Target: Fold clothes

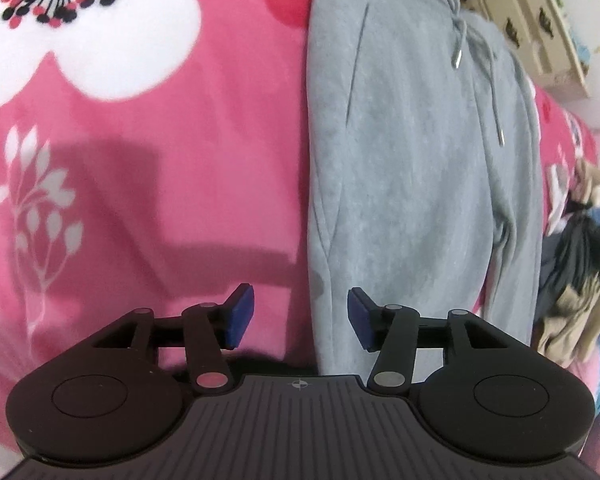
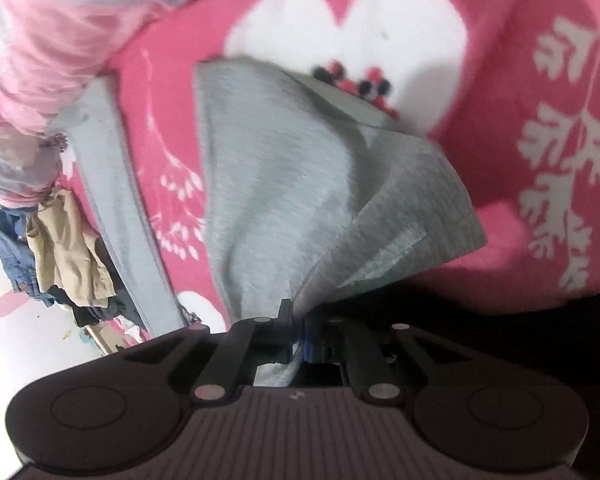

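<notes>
The left gripper [image 1: 301, 317] tilts steeply down over the bed, its jaws apart with nothing between them; one blue pad hangs above the pink blanket [image 1: 148, 168] and the other above the near edge of the grey sweatpants [image 1: 412, 168]. The sweatpants lie flat and lengthwise on the blanket, waistband at the far end with its drawstring [image 1: 460, 44] trailing down the fabric. The right gripper [image 2: 296, 332] also angles downward, its jaws clamped tight on a bunched end of the grey sweatpants [image 2: 284, 184], so that the cloth rises from the pinch and fans out above the blanket, a ribbed cuff [image 2: 416, 216] folding over to the right. Another strip of the same grey fabric runs along the left of that view. A loose pile of clothes [image 1: 580, 264], tan, dark and blue, sits at the edge of the bed, near the sweatpants but apart from them. The blanket is fleecy, bright pink with large white flowers and white leaf sprigs. A cream cabinet [image 1: 536, 32] stands beyond the far corner of the bed.
</notes>
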Motion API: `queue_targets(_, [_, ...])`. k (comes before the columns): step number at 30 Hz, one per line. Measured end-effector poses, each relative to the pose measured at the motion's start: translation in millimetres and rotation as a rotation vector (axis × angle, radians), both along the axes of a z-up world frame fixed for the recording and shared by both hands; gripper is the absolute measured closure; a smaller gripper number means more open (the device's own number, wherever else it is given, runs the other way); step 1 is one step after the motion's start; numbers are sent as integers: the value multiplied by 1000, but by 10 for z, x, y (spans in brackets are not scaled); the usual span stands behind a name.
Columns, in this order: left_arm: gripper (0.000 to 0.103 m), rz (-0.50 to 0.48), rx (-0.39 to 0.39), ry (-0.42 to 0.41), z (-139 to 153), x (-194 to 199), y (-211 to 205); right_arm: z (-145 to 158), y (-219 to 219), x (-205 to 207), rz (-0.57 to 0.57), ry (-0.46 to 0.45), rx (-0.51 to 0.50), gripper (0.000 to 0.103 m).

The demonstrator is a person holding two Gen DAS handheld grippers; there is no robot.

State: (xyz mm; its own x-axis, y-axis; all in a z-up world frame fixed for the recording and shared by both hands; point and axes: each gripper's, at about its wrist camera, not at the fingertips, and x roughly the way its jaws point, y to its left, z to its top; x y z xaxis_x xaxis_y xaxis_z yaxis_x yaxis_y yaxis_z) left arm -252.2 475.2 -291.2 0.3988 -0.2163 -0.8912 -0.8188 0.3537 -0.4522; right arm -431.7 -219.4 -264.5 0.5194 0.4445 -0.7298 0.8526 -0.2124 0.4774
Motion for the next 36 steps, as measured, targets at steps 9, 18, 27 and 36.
queue_targets(9, [45,11,-9,-118,-239,381,97,192,-105,193,26,20,-93,98])
queue_targets(18, [96,-27,71,-54,-139,495,160,413,-69,361,14,-7,-182,98])
queue_targets(27, [96,-106,173,-249,666,1216,44,482,-101,1014,-146,-172,-230,98])
queue_targets(36, [96,-249,260,-305,918,2513,-345,493,-247,2116,-212,-328,-286,98])
